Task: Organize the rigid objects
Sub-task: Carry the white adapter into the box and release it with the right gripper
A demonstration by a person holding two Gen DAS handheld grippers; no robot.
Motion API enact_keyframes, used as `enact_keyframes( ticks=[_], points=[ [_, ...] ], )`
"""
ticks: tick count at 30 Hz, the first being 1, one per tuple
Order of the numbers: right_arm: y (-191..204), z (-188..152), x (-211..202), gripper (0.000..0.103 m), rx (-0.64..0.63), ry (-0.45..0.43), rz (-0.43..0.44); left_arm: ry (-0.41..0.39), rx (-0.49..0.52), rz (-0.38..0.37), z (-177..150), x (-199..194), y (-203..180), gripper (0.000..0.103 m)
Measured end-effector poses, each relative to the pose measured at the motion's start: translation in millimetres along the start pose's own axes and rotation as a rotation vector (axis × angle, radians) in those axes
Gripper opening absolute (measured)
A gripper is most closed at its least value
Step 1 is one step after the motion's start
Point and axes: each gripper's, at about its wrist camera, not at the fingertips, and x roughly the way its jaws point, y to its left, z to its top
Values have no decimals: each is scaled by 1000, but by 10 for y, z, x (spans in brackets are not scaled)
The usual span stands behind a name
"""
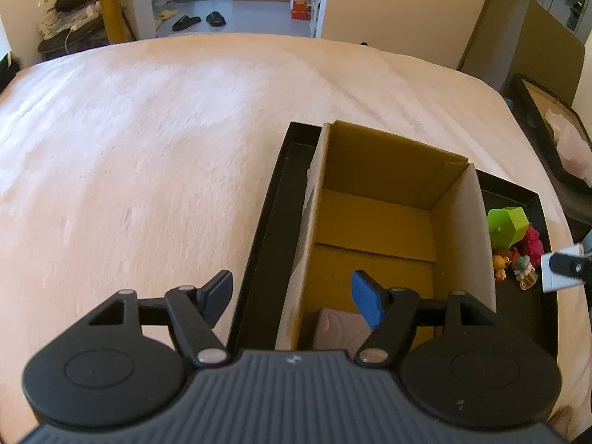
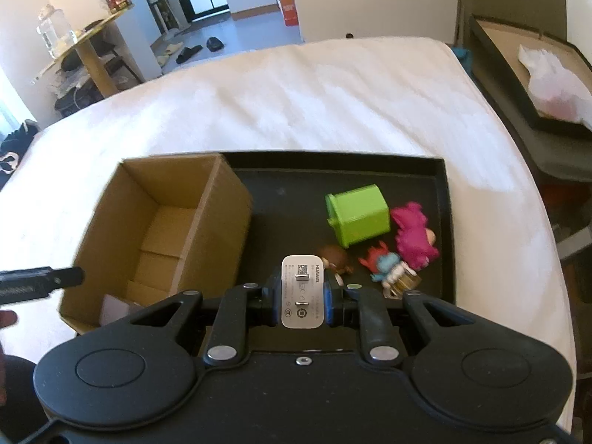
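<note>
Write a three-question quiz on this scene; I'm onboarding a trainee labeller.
1. True or false: the right gripper is shut on the white wall charger.
2. Which gripper is open? A) left B) right
3. Fill in: the lime-green plastic bin lies on its side in the black ____.

Key: 1 true. 2 A, the left gripper, over the brown cardboard box. 3 tray.
</note>
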Motion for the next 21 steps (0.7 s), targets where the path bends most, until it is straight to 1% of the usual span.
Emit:
enact_keyframes(
  ticks=[5, 11, 14, 16, 21],
  points=[
    [189, 110, -58, 21, -26, -22, 6, -4, 6, -29, -21, 33, 18, 69],
    [446, 204, -56, 21, -56, -37, 15, 2, -4, -66, -43, 89, 53, 64],
    [570, 236, -30, 21, -62, -37, 18, 5, -11, -84, -44, 110, 69, 58],
    [645, 250, -18, 21, -69, -36, 19, 14, -15, -93, -48, 130, 80, 49],
    [844, 258, 35, 21, -94, -27, 23, 29, -34, -116, -52, 179, 124, 40]
  ],
)
